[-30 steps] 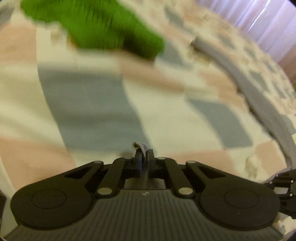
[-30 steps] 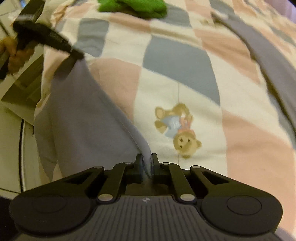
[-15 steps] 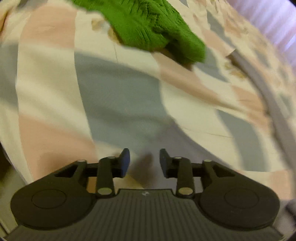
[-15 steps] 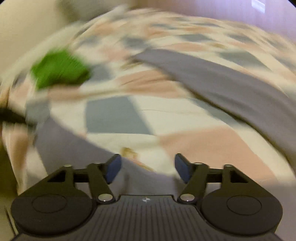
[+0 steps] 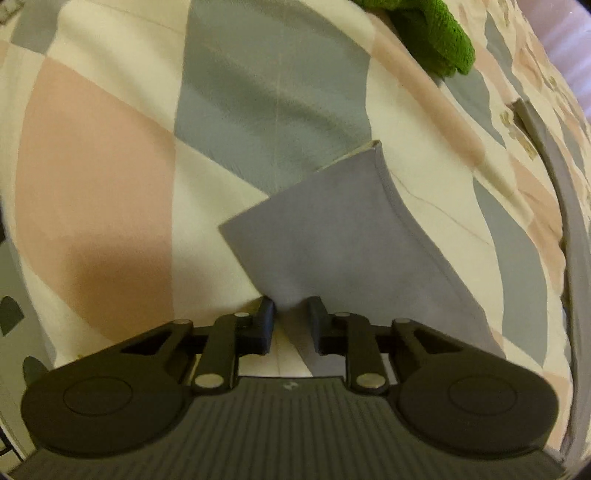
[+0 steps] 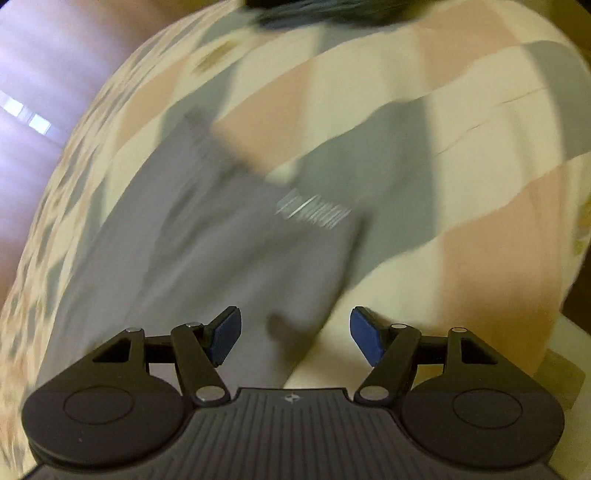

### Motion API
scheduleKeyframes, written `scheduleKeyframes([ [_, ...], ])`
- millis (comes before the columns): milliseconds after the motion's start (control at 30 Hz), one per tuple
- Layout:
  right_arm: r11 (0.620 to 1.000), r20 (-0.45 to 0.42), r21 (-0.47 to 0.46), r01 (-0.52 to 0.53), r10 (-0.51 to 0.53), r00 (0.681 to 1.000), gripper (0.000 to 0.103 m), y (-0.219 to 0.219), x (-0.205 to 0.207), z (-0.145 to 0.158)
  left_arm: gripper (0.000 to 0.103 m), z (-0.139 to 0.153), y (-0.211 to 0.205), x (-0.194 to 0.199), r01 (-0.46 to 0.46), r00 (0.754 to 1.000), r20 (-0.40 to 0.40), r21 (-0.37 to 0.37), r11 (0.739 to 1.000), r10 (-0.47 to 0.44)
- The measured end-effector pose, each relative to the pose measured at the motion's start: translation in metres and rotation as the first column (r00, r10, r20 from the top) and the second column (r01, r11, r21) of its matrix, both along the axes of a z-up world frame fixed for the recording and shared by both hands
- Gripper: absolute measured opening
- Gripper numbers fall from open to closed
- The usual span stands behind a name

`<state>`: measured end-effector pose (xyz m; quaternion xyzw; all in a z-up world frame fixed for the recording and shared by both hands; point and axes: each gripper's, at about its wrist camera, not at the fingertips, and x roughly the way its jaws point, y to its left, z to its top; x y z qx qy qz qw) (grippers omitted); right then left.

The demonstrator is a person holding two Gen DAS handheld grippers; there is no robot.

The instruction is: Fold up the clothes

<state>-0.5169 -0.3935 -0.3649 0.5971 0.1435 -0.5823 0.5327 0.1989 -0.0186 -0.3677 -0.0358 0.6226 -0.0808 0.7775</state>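
Note:
A grey garment lies flat on the checked bedspread. In the left wrist view its squared hem end points away from me, and my left gripper is open with the cloth's near edge running between the parted fingers. In the right wrist view, which is blurred by motion, the same grey garment stretches away to the upper left, with a pale printed mark on it. My right gripper is wide open just above the cloth's near end and holds nothing.
A green knitted garment lies at the far top right of the left wrist view. A grey strip of cloth runs along the right edge. Pale curtains hang beyond the bed. A dark shape lies at the top.
Both grippers were shut on the grey garment's edge a second ago. They have since opened and let it drop onto the bedspread. The right gripper has swung round to face along the garment.

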Motion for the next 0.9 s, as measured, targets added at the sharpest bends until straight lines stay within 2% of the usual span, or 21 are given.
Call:
scheduleKeyframes([
  [67,0.999,0.045,-0.001,0.033,-0.032,0.998,0.068,-0.009,-0.011,-0.011,0.020,0.007,-0.004,-0.004,0.006,1.000,0.027,0.044,0.999,-0.007],
  [133,0.998,0.076,0.005,0.059,-0.060,0.995,0.067,-0.020,-0.017,-0.020,0.033,0.016,-0.008,-0.009,0.011,0.998,0.056,0.098,0.995,-0.016],
  [167,0.998,0.061,0.024,0.063,-0.065,0.996,0.051,-0.026,-0.020,-0.022,0.033,0.020,-0.009,-0.013,0.013,0.998,0.062,0.109,0.994,-0.020],
  [200,0.997,0.043,0.044,0.067,-0.069,0.997,0.022,-0.031,-0.023,-0.024,0.033,0.025,-0.010,-0.016,0.016,0.997,0.068,0.119,0.993,-0.025],
  [233,0.996,0.011,0.071,0.060,-0.060,0.998,0.009,-0.035,-0.029,-0.025,0.033,0.030,-0.011,-0.022,0.021,0.997,0.066,0.130,0.991,-0.030],
  [267,0.996,-0.006,0.078,0.047,-0.047,0.999,0.005,-0.037,-0.034,-0.024,0.033,0.035,-0.012,-0.028,0.034,0.997,0.058,0.143,0.989,-0.042],
  [300,0.996,-0.021,0.081,0.034,-0.032,0.999,0.006,-0.038,-0.038,-0.022,0.035,0.040,-0.014,-0.035,0.049,0.997,0.049,0.157,0.986,-0.057],
  [367,0.995,-0.072,0.098,-0.033,0.040,0.997,0.014,-0.041,-0.040,-0.018,0.044,0.049,-0.019,-0.062,0.108,0.993,0.021,0.181,0.977,-0.114],
  [433,0.990,-0.142,0.129,-0.055,0.073,0.987,0.034,-0.047,-0.035,-0.009,0.048,0.059,-0.027,-0.085,0.177,0.983,0.004,0.224,0.958,-0.182],
  [467,0.988,-0.200,0.145,-0.046,0.074,0.977,0.060,-0.050,-0.032,-0.002,0.049,0.065,-0.031,-0.098,0.209,0.977,-0.004,0.249,0.946,-0.214],
  [500,0.982,-0.284,0.187,-0.015,0.069,0.956,0.092,-0.053,-0.028,0.005,0.051,0.071,-0.039,-0.108,0.240,0.969,-0.012,0.269,0.933,-0.246],
  [533,0.973,-0.370,0.228,0.021,0.067,0.927,0.103,-0.057,-0.025,0.011,0.056,0.077,-0.047,-0.118,0.270,0.961,-0.019,0.289,0.918,-0.277],
  [567,0.962,-0.403,0.272,0.038,0.078,0.912,0.100,-0.058,-0.022,0.014,0.060,0.083,-0.055,-0.128,0.300,0.951,-0.026,0.304,0.904,-0.307],
  [600,0.948,-0.404,0.314,0.046,0.089,0.910,0.099,-0.060,-0.020,0.017,0.066,0.092,-0.065,-0.137,0.329,0.941,-0.020,0.295,0.897,-0.338],
  [633,0.933,-0.402,0.355,0.054,0.100,0.910,0.099,-0.061,-0.018,0.020,0.067,0.101,-0.075,-0.145,0.357,0.929,-0.014,0.284,0.890,-0.369],
  [700,0.920,-0.347,0.391,0.018,0.130,0.929,0.100,-0.061,-0.007,0.032,0.068,0.120,-0.093,-0.160,0.426,0.899,0.002,0.236,0.873,-0.439],
  [733,0.921,-0.307,0.389,-0.031,0.162,0.938,0.100,-0.056,0.001,0.041,0.069,0.130,-0.104,-0.165,0.460,0.881,0.009,0.216,0.861,-0.473],
  [833,0.938,-0.236,0.291,-0.187,0.260,0.936,0.103,-0.035,0.039,0.080,0.074,0.158,-0.136,-0.180,0.557,0.820,0.045,0.169,0.813,-0.571],
  [900,0.937,-0.204,0.211,-0.279,0.322,0.925,0.103,-0.015,0.065,0.107,0.081,0.180,-0.153,-0.190,0.628,0.763,0.085,0.141,0.765,-0.641],
])
